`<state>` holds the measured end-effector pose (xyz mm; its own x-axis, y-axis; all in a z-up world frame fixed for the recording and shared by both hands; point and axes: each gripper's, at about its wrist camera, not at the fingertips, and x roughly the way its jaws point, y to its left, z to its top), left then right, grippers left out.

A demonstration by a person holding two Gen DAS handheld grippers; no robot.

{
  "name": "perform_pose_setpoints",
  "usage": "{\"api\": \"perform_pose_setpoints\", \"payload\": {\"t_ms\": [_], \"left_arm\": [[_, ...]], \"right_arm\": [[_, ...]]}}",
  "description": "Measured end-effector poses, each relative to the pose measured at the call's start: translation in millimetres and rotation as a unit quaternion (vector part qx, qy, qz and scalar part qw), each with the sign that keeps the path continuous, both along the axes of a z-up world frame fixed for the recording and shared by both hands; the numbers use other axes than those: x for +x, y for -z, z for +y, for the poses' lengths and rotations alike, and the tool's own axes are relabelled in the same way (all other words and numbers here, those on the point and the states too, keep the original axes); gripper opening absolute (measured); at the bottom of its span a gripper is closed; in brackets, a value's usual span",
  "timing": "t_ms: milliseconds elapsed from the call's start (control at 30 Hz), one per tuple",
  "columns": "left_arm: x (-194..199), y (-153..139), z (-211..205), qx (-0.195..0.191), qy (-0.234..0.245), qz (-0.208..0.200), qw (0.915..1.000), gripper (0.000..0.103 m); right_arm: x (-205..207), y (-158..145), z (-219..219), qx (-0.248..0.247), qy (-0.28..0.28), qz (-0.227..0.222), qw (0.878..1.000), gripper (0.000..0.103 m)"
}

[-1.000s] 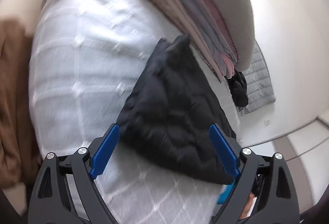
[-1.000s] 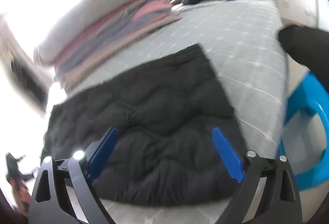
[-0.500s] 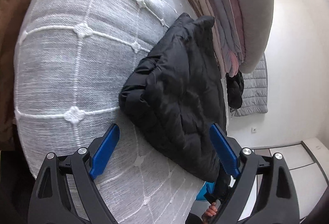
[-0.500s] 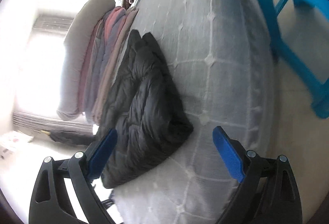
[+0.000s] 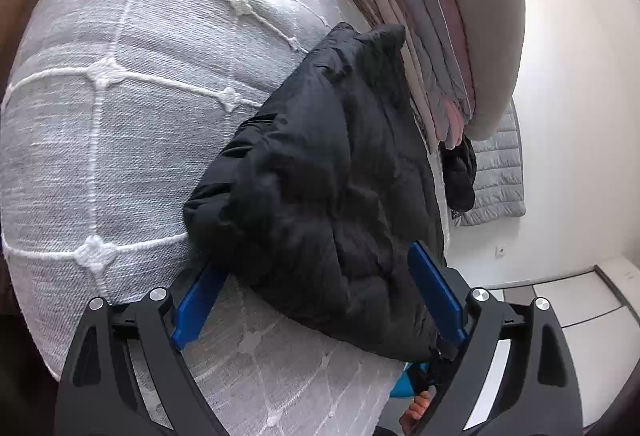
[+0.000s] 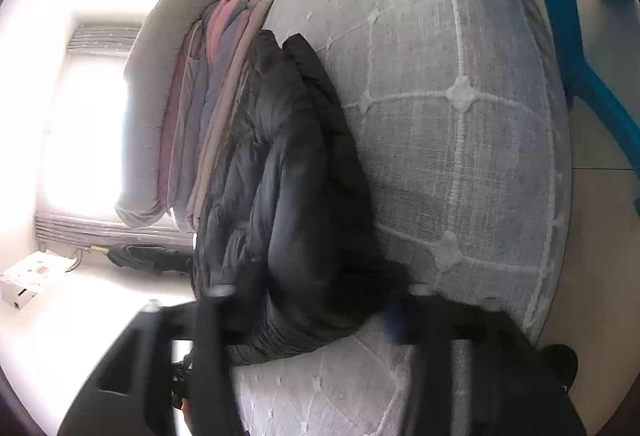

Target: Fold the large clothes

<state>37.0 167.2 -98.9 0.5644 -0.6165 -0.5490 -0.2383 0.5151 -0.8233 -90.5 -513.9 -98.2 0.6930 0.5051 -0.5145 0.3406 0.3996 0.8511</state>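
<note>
A folded black puffer jacket (image 5: 328, 179) lies on the grey-white quilted bed (image 5: 120, 107), next to a stack of folded clothes (image 5: 420, 19). My left gripper (image 5: 320, 292) is open, its blue fingers on either side of the jacket's near end, one under its edge. In the right wrist view the jacket (image 6: 288, 195) lies on the bed (image 6: 460, 115) beside the stack (image 6: 208, 95). My right gripper (image 6: 312, 320) is blurred; its jaws straddle the jacket's near end, partly closed around the thick fold.
A blue plastic stool (image 6: 592, 35) stands beside the bed. More dark clothes (image 5: 460, 175) and a grey quilted piece (image 5: 500, 171) lie at the bed's far end. A window and a white box (image 6: 28, 280) are on the floor side.
Both grippers moved forward onto the jacket's ends. The right jaws are narrower than before and blurred with motion. The left jaws stay wide.
</note>
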Motion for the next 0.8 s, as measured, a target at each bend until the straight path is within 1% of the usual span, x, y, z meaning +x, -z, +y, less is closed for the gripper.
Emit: {"api": "perform_pose_setpoints", "payload": {"t_ms": [33,133,200,233,267,300,333,367,400,467,567,667,733,767,800], "left_arm": [[2.9,0.1,-3.3,0.007,0.001,0.002,1.0,0.085],[9.0,-1.9,-9.2,0.021,-0.008,-0.002,0.9997,0.085],[13.6,-2.9,-12.8,0.032,-0.007,-0.004,0.9995,0.069],[17.3,0.0,-13.9,0.034,-0.003,0.0,0.9994,0.043],[20.0,3.7,-13.8,0.025,0.0,0.006,0.9997,0.028],[20.2,6.2,-11.6,0.012,-0.001,0.008,0.9999,0.024],[19.6,4.5,-10.6,0.01,-0.002,0.001,0.9999,0.019],[18.1,-1.8,-11.1,0.02,0.001,-0.012,0.9997,0.017],[14.5,-8.1,-10.5,0.031,0.003,-0.026,0.9992,0.016],[8.7,-17.5,-7.8,0.036,0.003,-0.039,0.9986,0.014],[-2.6,-27.6,1.2,0.026,0.0,-0.043,0.9988,0.013],[-29.4,-39.1,10.1,0.027,0.004,-0.049,0.9984,0.013],[-44.8,-40.7,16.0,0.045,0.011,-0.044,0.9979,0.014],[-47.2,-37.3,17.2,0.053,0.013,-0.034,0.9979,0.017],[-46.6,-28.8,21.5,0.061,0.017,-0.013,0.9979,0.019]], "right_arm": [[0.0,0.6,1.1,-0.004,-0.002,-0.002,1.0,0.031],[-2.4,0.3,3.2,-0.01,-0.001,-0.013,1.0,0.026],[-3.8,-1.4,4.6,-0.012,0.001,-0.017,1.0,0.023],[-4.9,-3.0,5.6,-0.013,0.002,-0.019,1.0,0.022],[-4.5,-4.3,6.4,-0.014,0.002,-0.021,1.0,0.021],[-5.0,-6.9,7.3,-0.014,0.002,-0.024,1.0,0.021],[-6.1,-9.9,8.6,-0.013,0.001,-0.027,1.0,0.021],[-8.1,-12.6,9.8,-0.012,0.0,-0.031,0.999,0.02],[-10.4,-16.9,11.9,-0.012,-0.002,-0.036,0.999,0.02],[-17.4,-25.6,16.9,-0.012,-0.01,-0.045,0.999,0.02],[-33.8,-36.5,25.1,-0.01,-0.024,-0.055,0.998,0.019],[-58.8,-44.2,35.1,-0.01,-0.038,-0.061,0.997,0.019],[-77.2,-44.2,41.3,-0.018,-0.048,-0.055,0.997,0.019],[-80.9,-41.6,42.9,-0.022,-0.052,-0.047,0.997,0.019],[-83.7,-35.4,43.5,-0.032,-0.056,-0.032,0.997,0.021]]}}
